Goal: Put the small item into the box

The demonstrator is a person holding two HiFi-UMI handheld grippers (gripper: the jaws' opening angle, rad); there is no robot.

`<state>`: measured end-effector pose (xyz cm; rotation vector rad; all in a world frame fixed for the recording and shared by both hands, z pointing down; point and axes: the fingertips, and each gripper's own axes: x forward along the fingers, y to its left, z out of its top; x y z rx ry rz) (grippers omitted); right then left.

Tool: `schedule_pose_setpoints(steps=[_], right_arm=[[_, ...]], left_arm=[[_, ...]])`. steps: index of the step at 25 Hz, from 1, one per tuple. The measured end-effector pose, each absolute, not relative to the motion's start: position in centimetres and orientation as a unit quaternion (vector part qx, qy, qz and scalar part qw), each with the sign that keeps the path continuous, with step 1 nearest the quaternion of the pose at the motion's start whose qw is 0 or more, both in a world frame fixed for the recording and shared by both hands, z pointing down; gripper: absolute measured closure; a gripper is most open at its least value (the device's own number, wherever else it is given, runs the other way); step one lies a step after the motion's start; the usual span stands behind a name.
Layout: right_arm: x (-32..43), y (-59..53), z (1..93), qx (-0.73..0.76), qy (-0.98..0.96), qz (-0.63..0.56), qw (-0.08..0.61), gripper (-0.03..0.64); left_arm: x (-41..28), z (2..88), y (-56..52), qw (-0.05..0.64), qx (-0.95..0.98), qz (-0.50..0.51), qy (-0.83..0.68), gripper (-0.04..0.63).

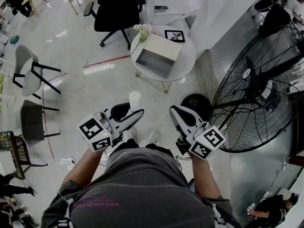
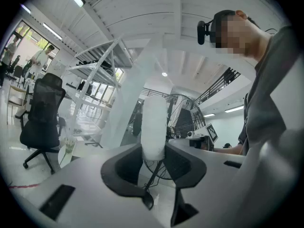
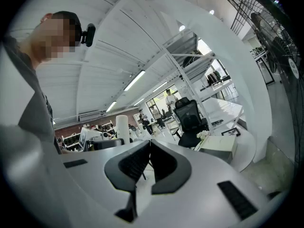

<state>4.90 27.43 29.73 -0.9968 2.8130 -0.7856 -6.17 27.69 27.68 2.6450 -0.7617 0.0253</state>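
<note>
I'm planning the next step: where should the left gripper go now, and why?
Probably forward toward the open box on the round table: the left gripper is clamped on the white cylinder, and the box stands well ahead.

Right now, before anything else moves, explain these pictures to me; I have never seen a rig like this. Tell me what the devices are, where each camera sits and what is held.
There is no robot here: a person holds a two-jaw tool, a gripper, in each hand. The head view comes from a camera on the person's head looking steeply down, so it shows their body, the left gripper and the right gripper. The other two views come from a camera riding on each gripper, looking along its jaws. The left gripper is closed on a small white cylinder. The right gripper's jaws are together with nothing between them. Ahead stands a round table carrying an open box, a small picture frame and some flowers. A large fan stands to the right.
</note>
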Motion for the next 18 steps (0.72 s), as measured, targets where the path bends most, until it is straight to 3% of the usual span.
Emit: schedule_pose_setpoints(steps=[18], right_arm=[[6.8, 28.1, 30.0, -0.313, 0.917, -0.247, 0.025, 0.595]], left_arm=[[-4.1, 28.0, 28.8, 0.191, 0.936, 0.007, -0.294, 0.453]])
